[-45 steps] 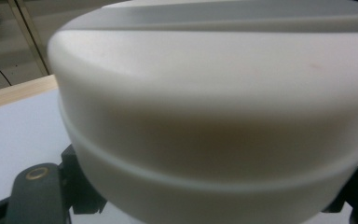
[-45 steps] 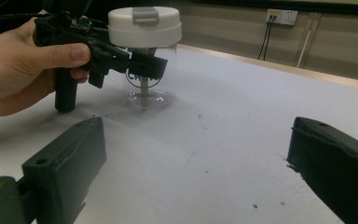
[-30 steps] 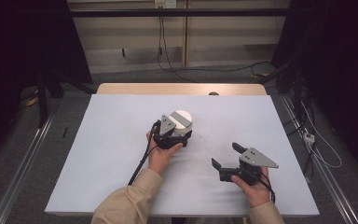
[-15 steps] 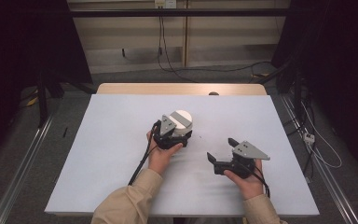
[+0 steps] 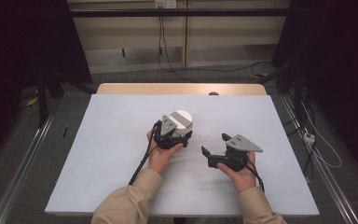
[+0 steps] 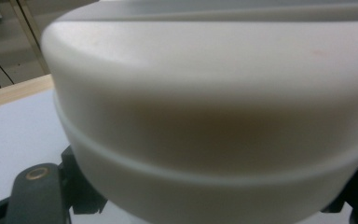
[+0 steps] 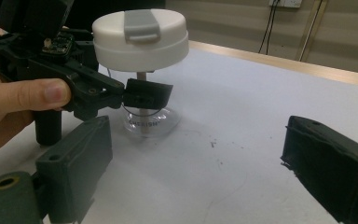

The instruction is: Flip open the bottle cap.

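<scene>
Right now, near the middle of the high view, the left gripper [image 5: 176, 133] has its jaws clamped on a clear glass jar with a round white plastic lid [image 5: 182, 120], which stands upright on the pale grey tabletop [image 5: 116, 140]. From the right gripper view the grip is plain: the left gripper [image 7: 142, 95], coming in from the upper left of the frame, has a black pad pressed on the clear wall below the lid, and the jar [image 7: 142, 70] sits with its base on the table, a grey flip tab on top of the lid and small lettering near the foot. In the left gripper view the white lid [image 6: 205, 116] looms very close and blurred, sitting between the black jaw parts at the bottom corners. Over at the lower right of centre in the high view, the right gripper [image 5: 213, 145] is held by the person's right hand [image 5: 240, 175], its jaws spread wide with nothing between them, pointing left toward the jar but well apart from it. A wooden table edge [image 5: 182, 88] runs along the far side of the grey surface, and black cables [image 5: 177, 65] trail on the floor beyond it.
</scene>
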`<act>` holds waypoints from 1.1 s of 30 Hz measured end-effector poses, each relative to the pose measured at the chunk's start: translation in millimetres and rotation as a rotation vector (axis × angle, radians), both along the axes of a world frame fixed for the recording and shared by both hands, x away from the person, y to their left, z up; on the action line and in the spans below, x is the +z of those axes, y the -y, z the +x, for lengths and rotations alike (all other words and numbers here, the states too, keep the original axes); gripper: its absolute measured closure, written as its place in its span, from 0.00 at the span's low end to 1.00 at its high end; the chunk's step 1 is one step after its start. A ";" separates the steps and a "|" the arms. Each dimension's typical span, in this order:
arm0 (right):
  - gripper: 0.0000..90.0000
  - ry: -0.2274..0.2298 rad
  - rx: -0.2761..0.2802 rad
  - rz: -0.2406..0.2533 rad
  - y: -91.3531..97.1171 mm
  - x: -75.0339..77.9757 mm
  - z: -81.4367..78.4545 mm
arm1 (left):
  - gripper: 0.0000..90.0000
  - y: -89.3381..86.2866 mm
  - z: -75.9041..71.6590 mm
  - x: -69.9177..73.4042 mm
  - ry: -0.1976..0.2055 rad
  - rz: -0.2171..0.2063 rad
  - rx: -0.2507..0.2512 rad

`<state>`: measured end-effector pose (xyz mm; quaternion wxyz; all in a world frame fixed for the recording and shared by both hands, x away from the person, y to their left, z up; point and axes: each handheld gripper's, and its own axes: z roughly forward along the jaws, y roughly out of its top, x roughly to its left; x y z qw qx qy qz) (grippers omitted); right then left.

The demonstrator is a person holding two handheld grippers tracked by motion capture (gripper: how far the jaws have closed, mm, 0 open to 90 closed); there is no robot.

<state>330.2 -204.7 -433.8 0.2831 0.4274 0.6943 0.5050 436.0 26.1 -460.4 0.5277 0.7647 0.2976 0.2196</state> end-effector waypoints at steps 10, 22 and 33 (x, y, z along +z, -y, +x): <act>0.23 -0.019 0.027 0.006 -9.9 8.0 11.9 | 0.21 1.0 -0.5 -0.2 0.009 0.004 0.003; 0.57 -0.032 0.059 -0.029 -22.0 13.9 22.6 | 0.21 1.4 -0.3 -0.3 0.011 0.009 0.000; 0.99 -0.054 0.097 -0.029 -33.2 17.5 31.7 | 0.21 2.6 -1.0 -0.5 0.016 0.010 0.002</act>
